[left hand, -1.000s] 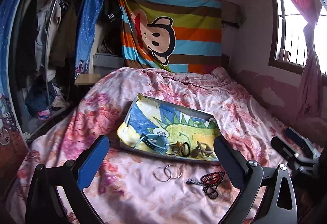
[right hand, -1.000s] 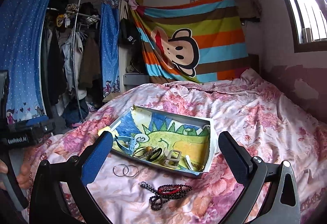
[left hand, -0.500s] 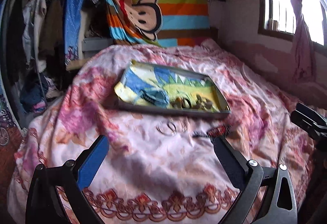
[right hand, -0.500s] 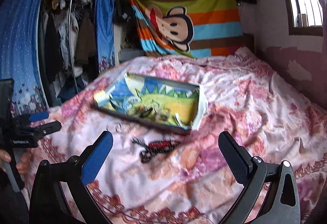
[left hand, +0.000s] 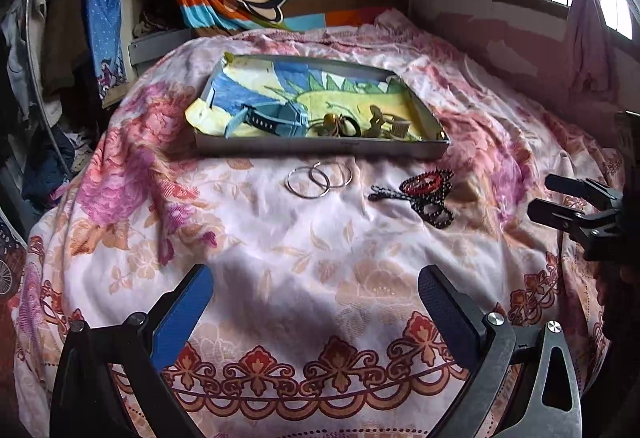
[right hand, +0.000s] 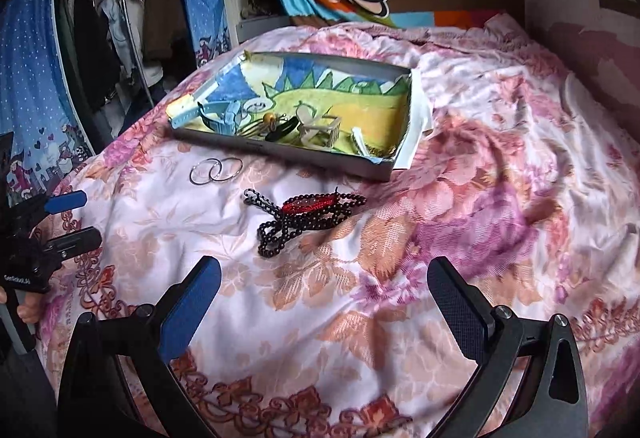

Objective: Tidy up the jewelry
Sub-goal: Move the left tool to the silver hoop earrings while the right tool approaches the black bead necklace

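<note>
Floral bedspread (left hand: 280, 258) has bare room along its near edge, under the left gripper (left hand: 316, 302) and right gripper (right hand: 324, 298), both spread wide, holding nothing. Metal tray (left hand: 320, 149) sits mid-bed with a blue watch (left hand: 272, 118) and clips inside. Silver hoops (left hand: 318, 180) and dark bead strings (right hand: 304, 214) lie loose just beside its near rim.

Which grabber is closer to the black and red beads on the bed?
Right, I think. The bead bracelets lie straight ahead of the open right gripper. From the open left gripper they sit farther away, forward and off to its right, beside the silver hoops.
</note>
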Demonstrator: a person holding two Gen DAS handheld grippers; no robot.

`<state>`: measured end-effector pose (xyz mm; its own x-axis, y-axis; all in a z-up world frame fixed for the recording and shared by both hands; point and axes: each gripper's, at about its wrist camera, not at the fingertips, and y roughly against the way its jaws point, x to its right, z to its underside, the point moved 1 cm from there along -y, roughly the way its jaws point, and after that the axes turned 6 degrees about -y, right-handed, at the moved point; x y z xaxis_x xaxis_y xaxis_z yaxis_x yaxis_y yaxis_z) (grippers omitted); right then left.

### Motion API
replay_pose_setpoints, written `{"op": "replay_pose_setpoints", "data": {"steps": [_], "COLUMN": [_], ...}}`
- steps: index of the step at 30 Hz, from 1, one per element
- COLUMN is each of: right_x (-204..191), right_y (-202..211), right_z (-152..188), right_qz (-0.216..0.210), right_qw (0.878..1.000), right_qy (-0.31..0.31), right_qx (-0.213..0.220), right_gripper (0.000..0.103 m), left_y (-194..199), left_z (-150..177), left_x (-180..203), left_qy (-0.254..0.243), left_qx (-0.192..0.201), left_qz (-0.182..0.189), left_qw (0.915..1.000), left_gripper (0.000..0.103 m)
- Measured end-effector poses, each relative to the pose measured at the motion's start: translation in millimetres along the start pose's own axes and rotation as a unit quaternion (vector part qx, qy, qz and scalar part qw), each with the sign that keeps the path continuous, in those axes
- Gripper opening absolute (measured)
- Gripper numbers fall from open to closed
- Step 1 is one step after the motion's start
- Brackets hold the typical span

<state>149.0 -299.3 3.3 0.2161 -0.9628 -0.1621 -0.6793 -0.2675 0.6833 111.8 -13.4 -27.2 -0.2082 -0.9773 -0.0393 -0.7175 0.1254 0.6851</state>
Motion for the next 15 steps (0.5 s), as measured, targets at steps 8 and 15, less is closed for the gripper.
{"op": "replay_pose_setpoints", "data": {"steps": [8,15], "right_x": [-8.0,-10.3], "right_y": [-35.1,-47.7], "right_z": [-16.4,-16.8], "right_qz": [-0.004,-0.033], "right_qw": [0.998,0.998], "right_qy": [0.059,0.055], "right_qx": [0.006,-0.01], "right_gripper": [0.101,0.095], "left_y": [-21.9,-51.6], "left_z": [-4.1,-19.7], "left_x": [-6.9,-17.4], "left_qy": [0.002,0.006], "left_qx": [-0.026,-0.04], "left_qz": [-0.018,-0.022], "left_qw": [0.9995,0.9989], "left_gripper": [0.103,0.103]}}
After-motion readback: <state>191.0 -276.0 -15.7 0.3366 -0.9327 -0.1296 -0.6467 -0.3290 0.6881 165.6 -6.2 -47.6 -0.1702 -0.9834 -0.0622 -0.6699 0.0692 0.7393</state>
